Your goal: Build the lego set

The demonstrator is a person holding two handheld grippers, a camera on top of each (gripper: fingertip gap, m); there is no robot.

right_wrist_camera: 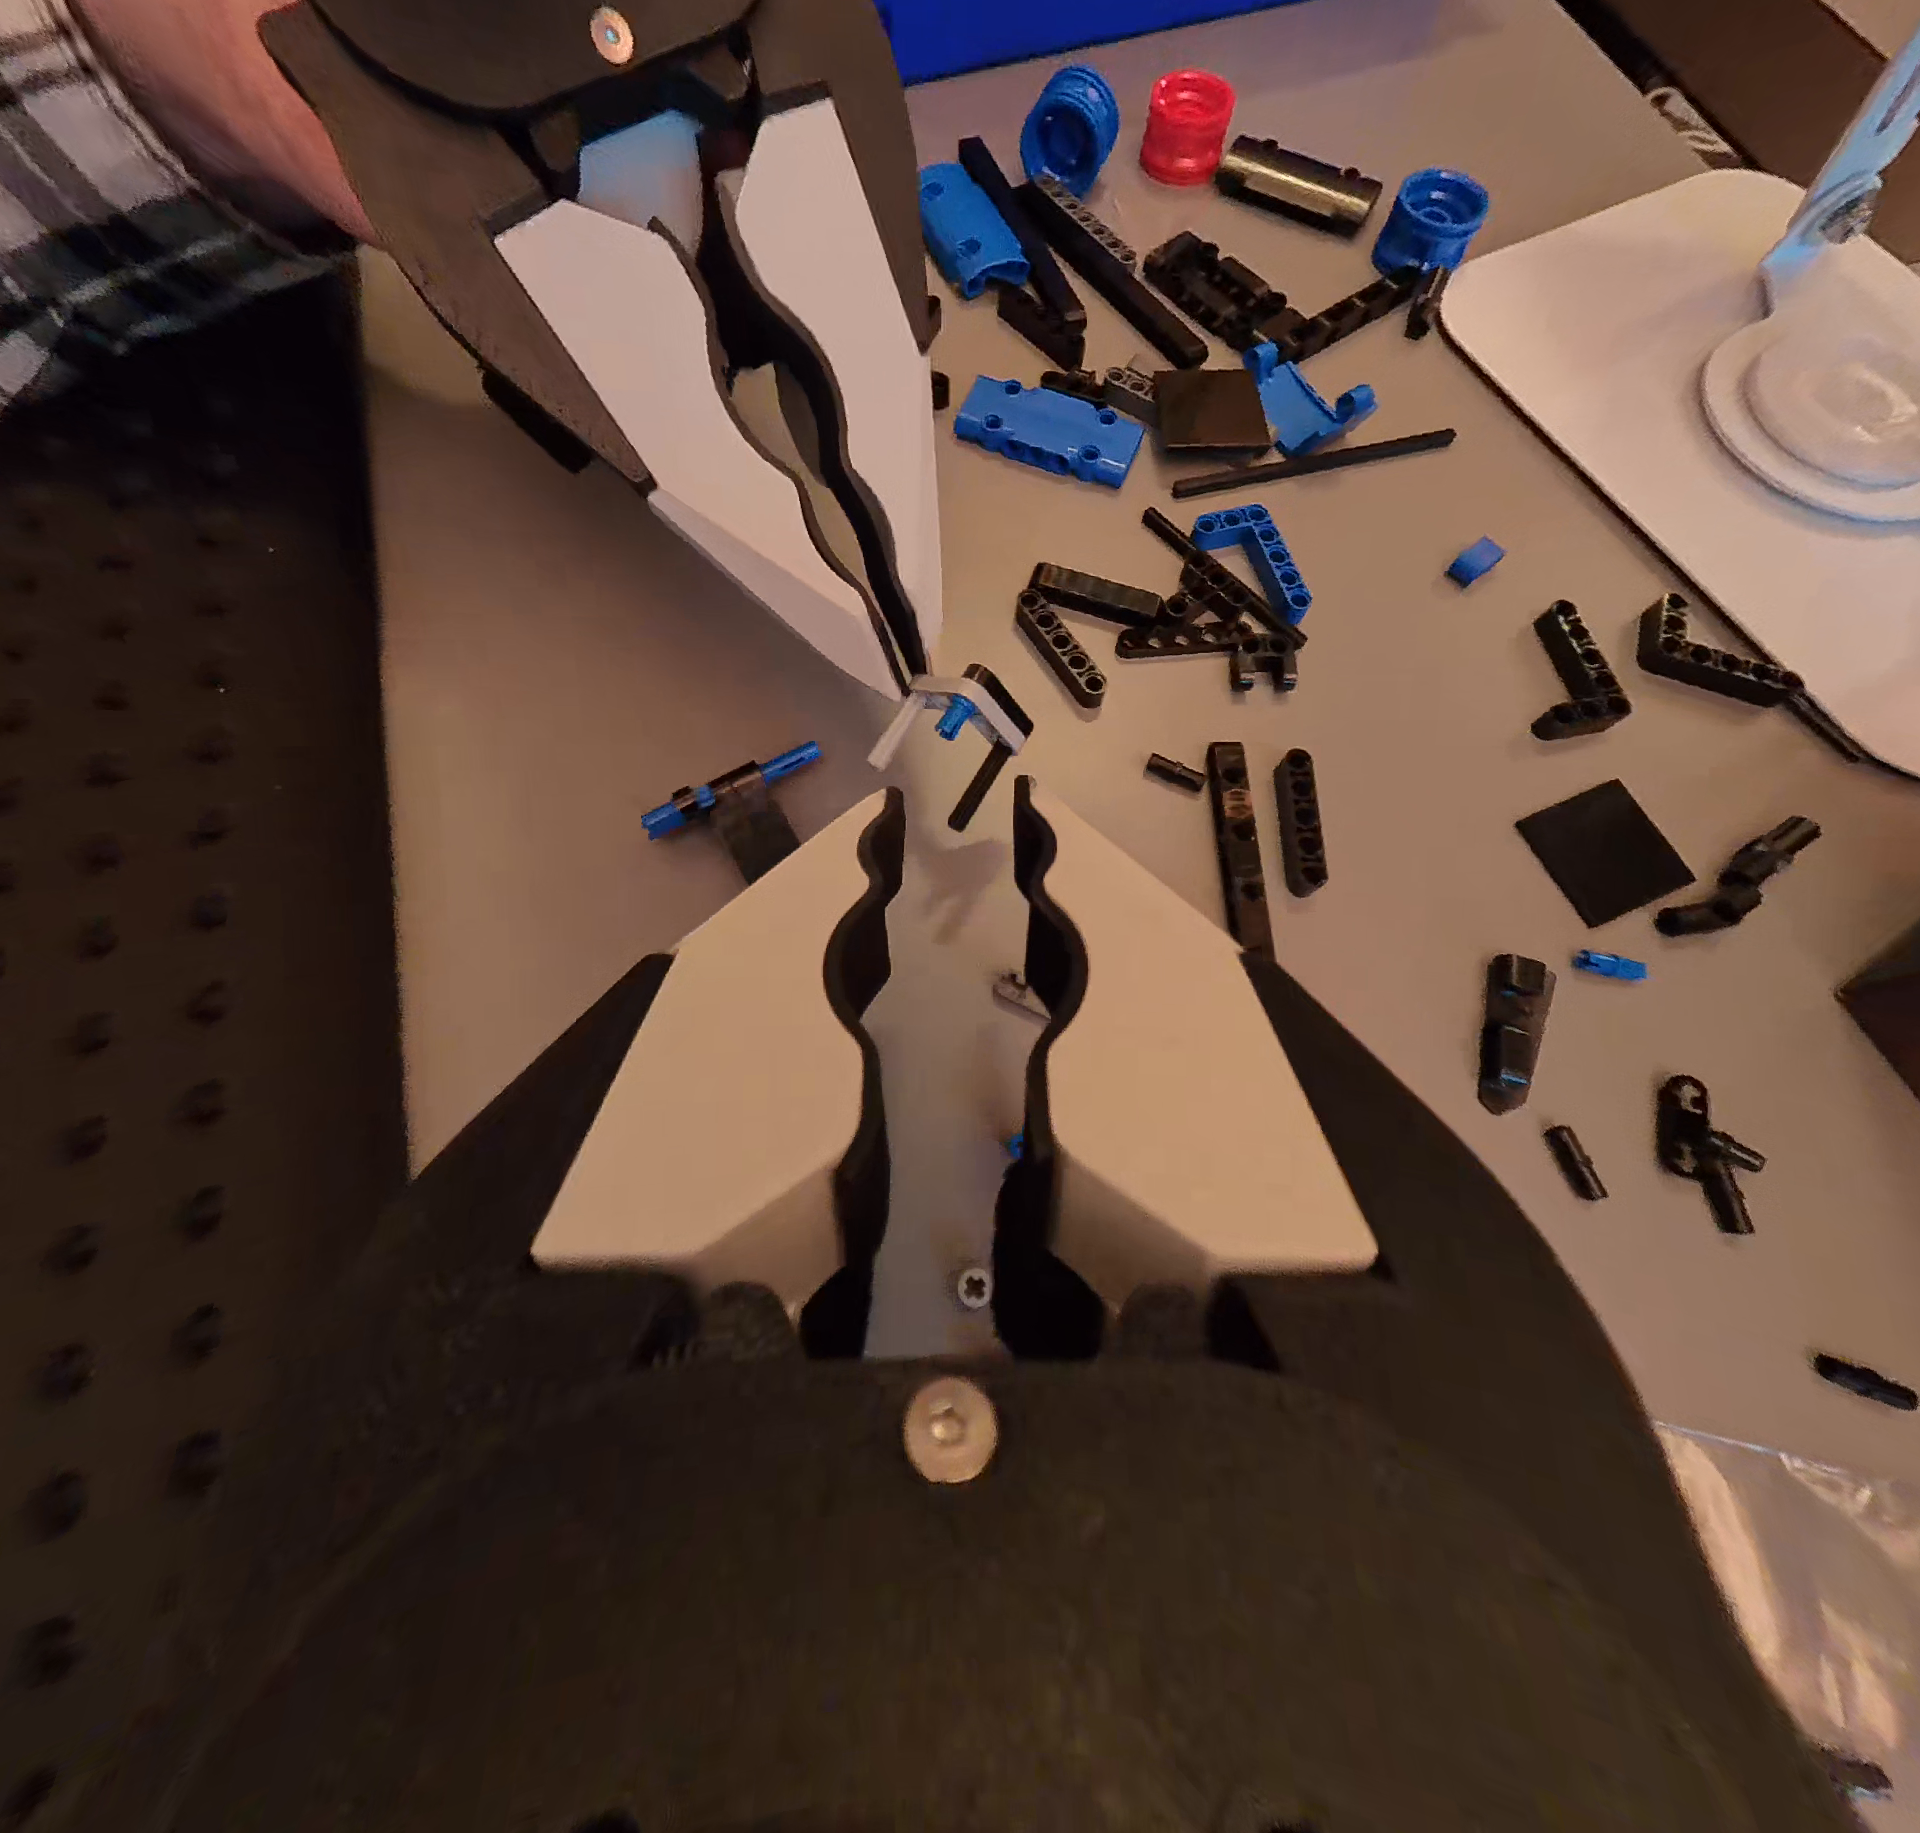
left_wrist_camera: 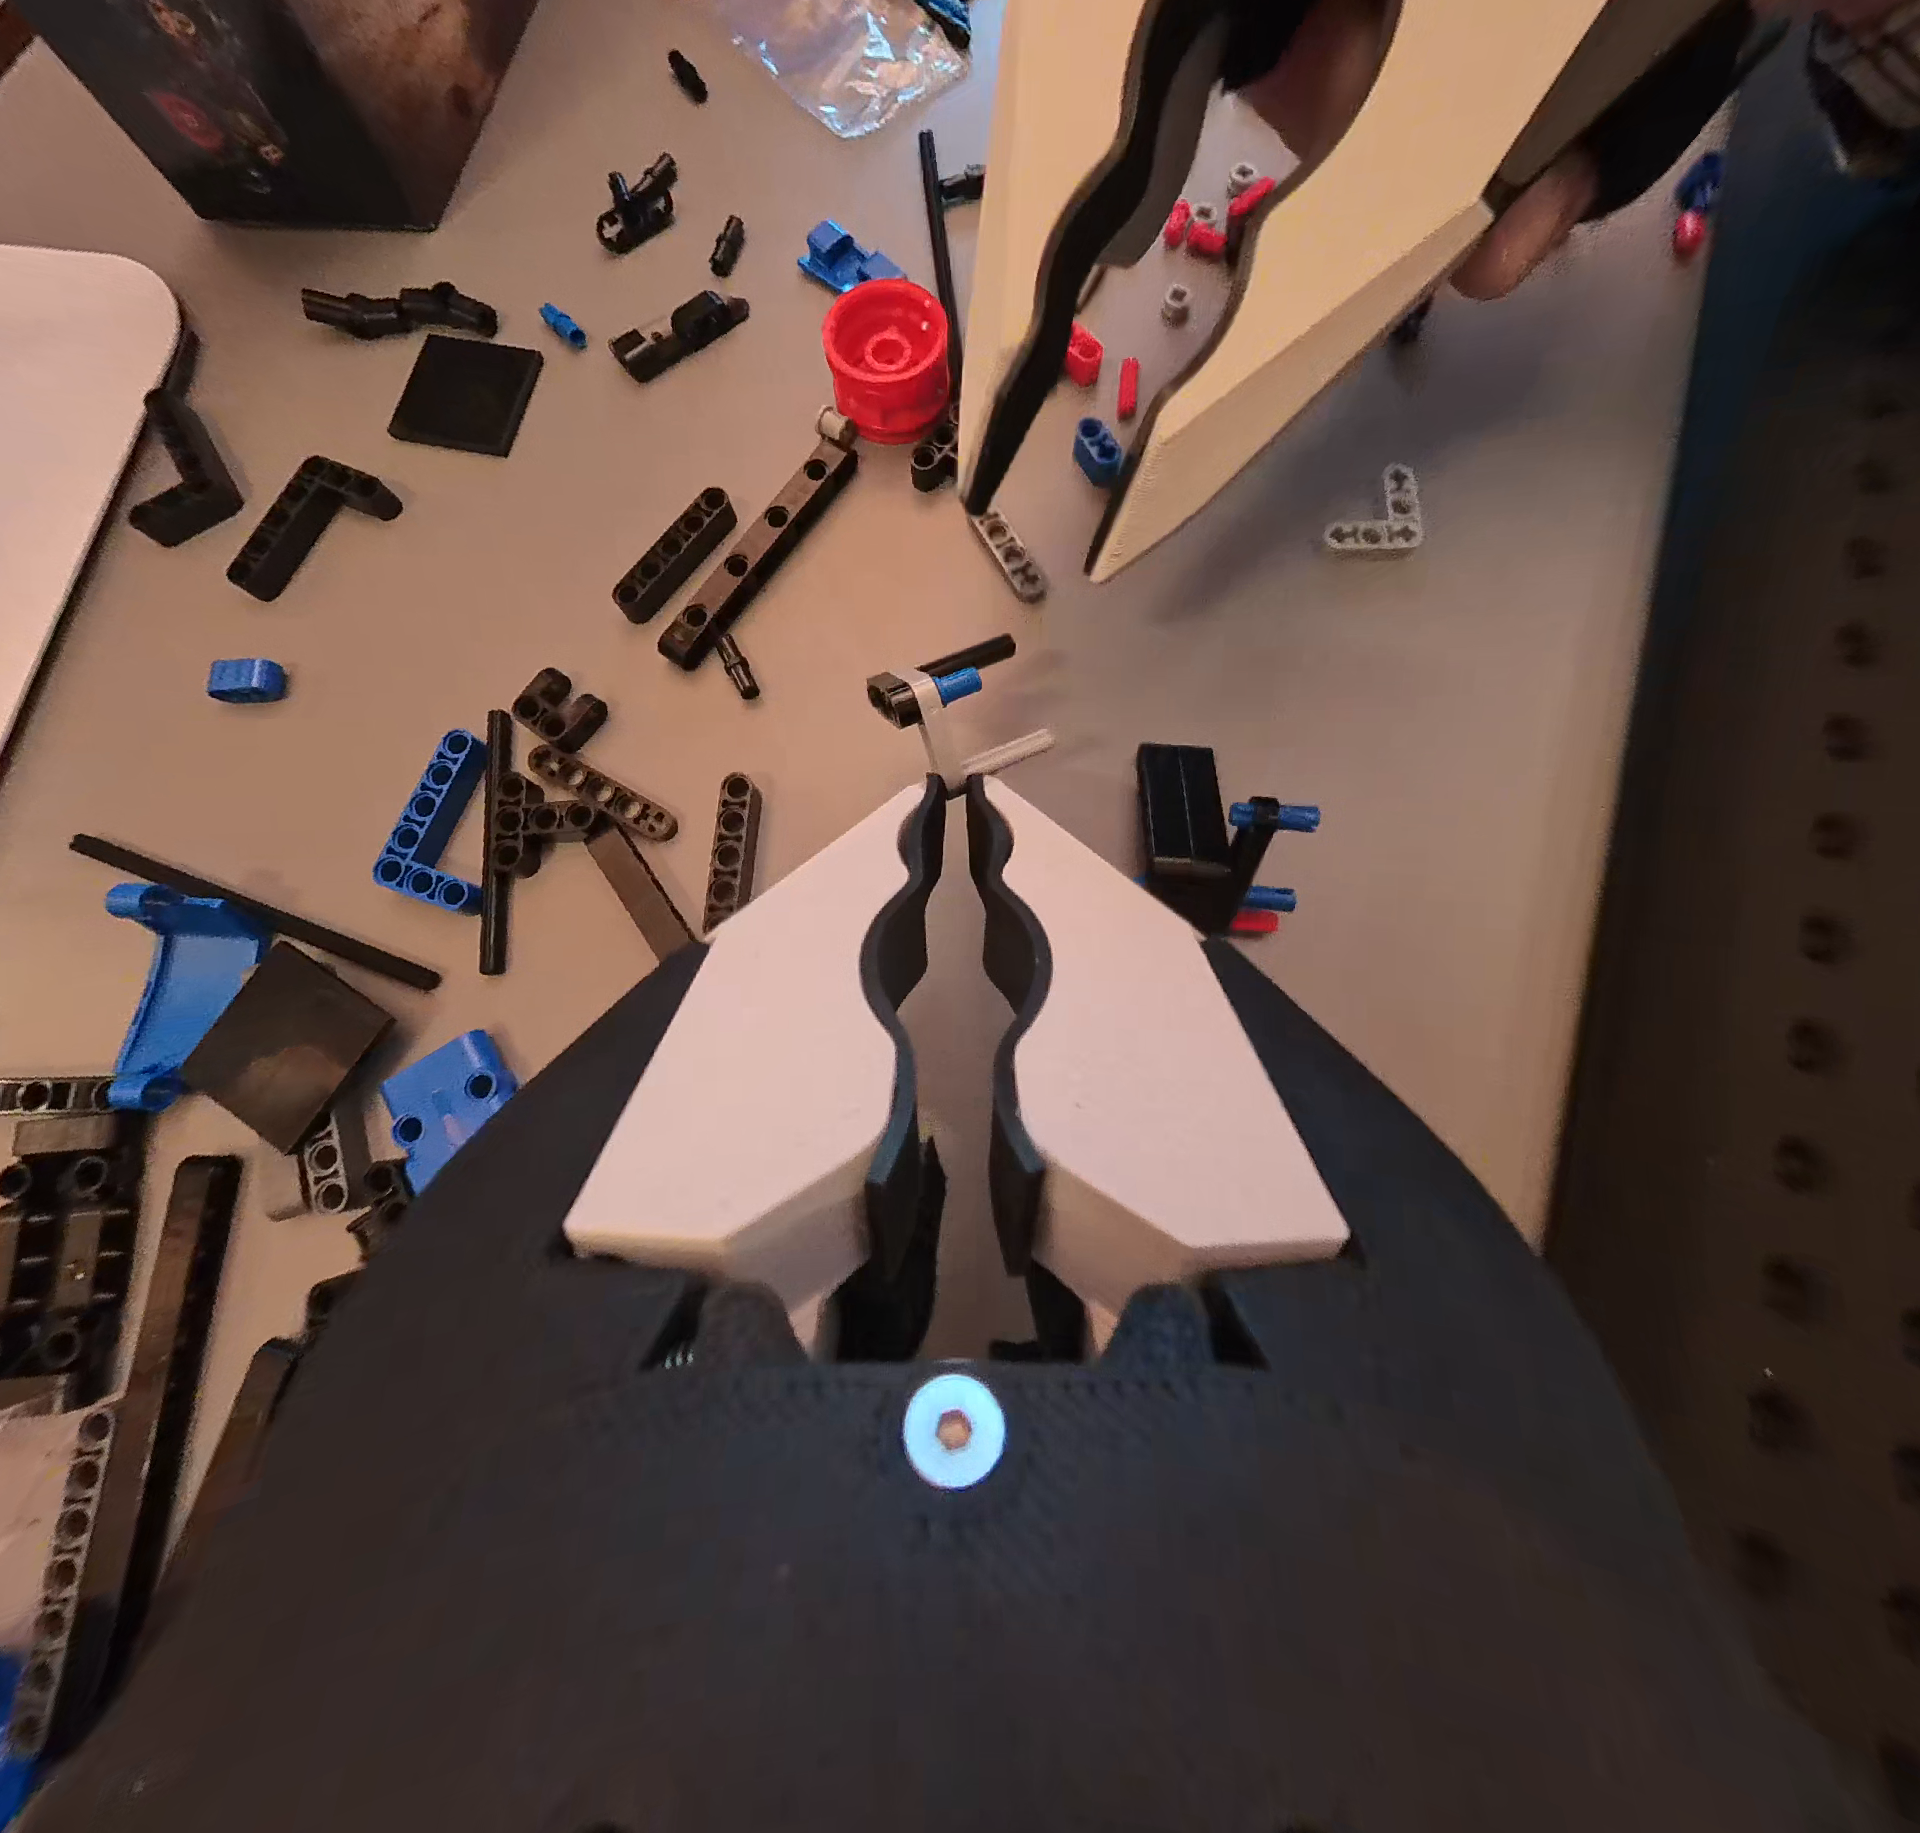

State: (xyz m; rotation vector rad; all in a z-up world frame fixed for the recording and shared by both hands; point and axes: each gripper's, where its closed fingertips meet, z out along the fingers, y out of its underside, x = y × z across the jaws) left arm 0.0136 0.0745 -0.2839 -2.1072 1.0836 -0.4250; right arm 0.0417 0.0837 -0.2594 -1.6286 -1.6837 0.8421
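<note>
small lego sub-assy (white link, blue pin, black axle) held above grey table | left gripper jaws narrow, pinching its white end | right gripper jaws apart, empty, just beside sub-assy | loose black/blue pcs scattered around | red wheel hub farther off

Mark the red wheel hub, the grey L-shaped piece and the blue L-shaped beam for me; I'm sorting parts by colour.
red wheel hub (left_wrist_camera: 886,358): left wrist view, open face.
grey L-shaped piece (left_wrist_camera: 1377,518): left wrist view, its corner.
blue L-shaped beam (left_wrist_camera: 428,829): left wrist view, long arm.
</note>
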